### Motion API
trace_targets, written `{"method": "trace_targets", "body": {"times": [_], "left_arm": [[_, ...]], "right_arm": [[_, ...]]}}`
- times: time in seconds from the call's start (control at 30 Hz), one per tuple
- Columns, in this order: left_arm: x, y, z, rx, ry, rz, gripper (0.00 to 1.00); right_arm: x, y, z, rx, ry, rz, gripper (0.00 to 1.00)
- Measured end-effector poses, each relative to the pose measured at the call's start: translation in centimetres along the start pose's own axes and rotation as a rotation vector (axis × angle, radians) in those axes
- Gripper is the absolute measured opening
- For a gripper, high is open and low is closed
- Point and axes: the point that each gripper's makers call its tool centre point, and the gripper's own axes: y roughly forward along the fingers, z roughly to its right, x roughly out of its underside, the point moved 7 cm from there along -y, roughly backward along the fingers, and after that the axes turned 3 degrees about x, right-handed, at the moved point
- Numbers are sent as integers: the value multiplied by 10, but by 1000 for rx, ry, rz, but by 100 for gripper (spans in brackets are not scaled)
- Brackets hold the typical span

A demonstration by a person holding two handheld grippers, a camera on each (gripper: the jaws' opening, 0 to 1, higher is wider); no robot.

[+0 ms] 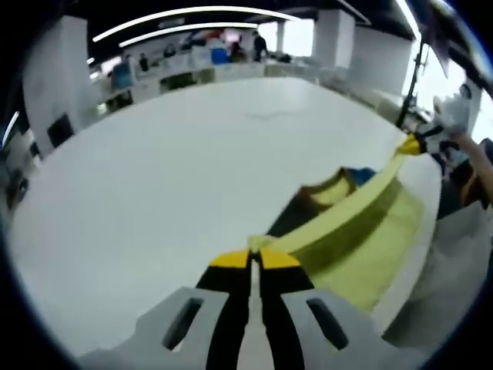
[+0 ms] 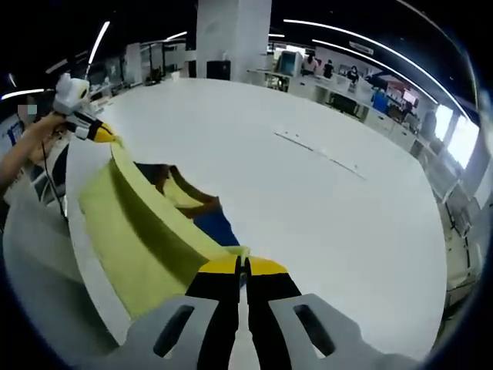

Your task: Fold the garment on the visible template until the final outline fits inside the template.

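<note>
Left claw: in the left gripper view my left gripper (image 1: 255,257) has its 2 yellow-tipped jaws pressed together on a corner of the yellow garment (image 1: 362,231), with no gap showing between them.

Garment, left gripper view: the yellow cloth runs taut from my left jaws up and to the right, to my right gripper (image 1: 410,145), seen small at the far end with a hand (image 1: 461,142) behind it. The stretched edge is lifted off the white table (image 1: 169,200); the rest hangs down along the table's near edge.

Collar: a darker band with a blue patch (image 1: 360,176) sits where the cloth meets the table top. I cannot tell what the blue patch is.

Right claw: in the right gripper view my right gripper (image 2: 242,260) is likewise closed tight, pinching the other corner of the garment (image 2: 135,223).

Garment, right gripper view: from these jaws the cloth stretches up and to the left, to my left gripper (image 2: 104,132), held by a hand (image 2: 42,131). The body of the cloth drapes over the table edge (image 2: 81,231), with dark and blue parts lying on the top.

Table: a thin pale line (image 2: 320,154) crosses the surface well apart from the garment; I cannot tell if it is the template.

Background: desks and people (image 1: 258,45) stand far behind.
</note>
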Motion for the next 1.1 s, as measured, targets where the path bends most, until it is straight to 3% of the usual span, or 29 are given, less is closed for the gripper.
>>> {"method": "trace_targets", "body": {"times": [0.27,0.97,1.0,1.1], "left_arm": [[4,23,-11,-10,-16,-10,0],[12,56,-24,4,-54,-52,0],[14,55,-15,3,-54,-53,0],[15,58,-11,7,-52,-62,0]], "right_arm": [[1,19,3,0,-14,-14,2],[11,51,5,3,-22,-65,2],[12,53,6,3,-18,-65,2],[14,55,7,1,-13,-70,2]]}}
